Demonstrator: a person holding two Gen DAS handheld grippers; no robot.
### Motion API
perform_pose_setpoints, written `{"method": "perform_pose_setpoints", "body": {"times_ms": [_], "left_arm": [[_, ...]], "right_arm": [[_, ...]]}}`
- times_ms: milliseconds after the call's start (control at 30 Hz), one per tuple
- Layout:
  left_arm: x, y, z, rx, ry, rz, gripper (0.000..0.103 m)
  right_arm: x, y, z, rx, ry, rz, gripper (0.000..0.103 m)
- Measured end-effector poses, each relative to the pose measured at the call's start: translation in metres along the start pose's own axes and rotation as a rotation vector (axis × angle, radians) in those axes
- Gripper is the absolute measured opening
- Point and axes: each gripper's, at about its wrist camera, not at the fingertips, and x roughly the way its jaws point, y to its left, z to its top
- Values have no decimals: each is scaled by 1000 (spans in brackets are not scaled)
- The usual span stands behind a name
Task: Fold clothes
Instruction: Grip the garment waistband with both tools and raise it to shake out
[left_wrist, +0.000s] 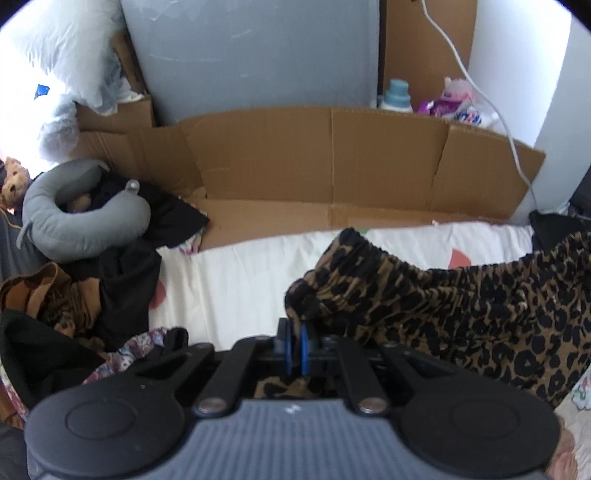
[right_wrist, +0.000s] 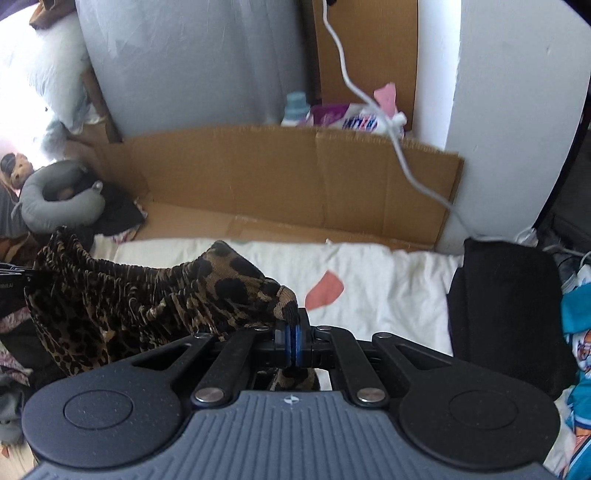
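A leopard-print garment (left_wrist: 461, 306) with a gathered elastic waistband hangs stretched above the white bed sheet (left_wrist: 240, 280). My left gripper (left_wrist: 294, 332) is shut on one end of the waistband, the cloth pinched between its blue pads. In the right wrist view the same leopard-print garment (right_wrist: 147, 295) runs off to the left, and my right gripper (right_wrist: 294, 334) is shut on its other end. The fabric sags between the two grippers. A little of it hangs below each gripper's jaws.
A pile of dark and brown clothes (left_wrist: 92, 295) and a grey neck pillow (left_wrist: 74, 218) lie at the left. Flattened cardboard (left_wrist: 332, 166) stands along the bed's far edge. A black folded item (right_wrist: 506, 314) and blue clothing (right_wrist: 580, 332) lie at the right. A white cable (right_wrist: 369, 110) hangs by the wall.
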Motion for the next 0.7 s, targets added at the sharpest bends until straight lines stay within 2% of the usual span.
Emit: {"method": "perform_pose_setpoints", "body": {"times_ms": [167, 400, 533, 700], "left_arm": [[1, 2, 11, -4, -17, 0, 5], [22, 3, 17, 1, -19, 4, 5], [48, 11, 20, 3, -1, 17, 6], [87, 28, 24, -34, -18, -22, 5]], "right_arm": [[-4, 2, 12, -13, -28, -12, 0], [27, -1, 14, 7, -30, -20, 0], [53, -3, 18, 24, -31, -1, 0], [93, -3, 18, -11, -37, 39, 0]]}}
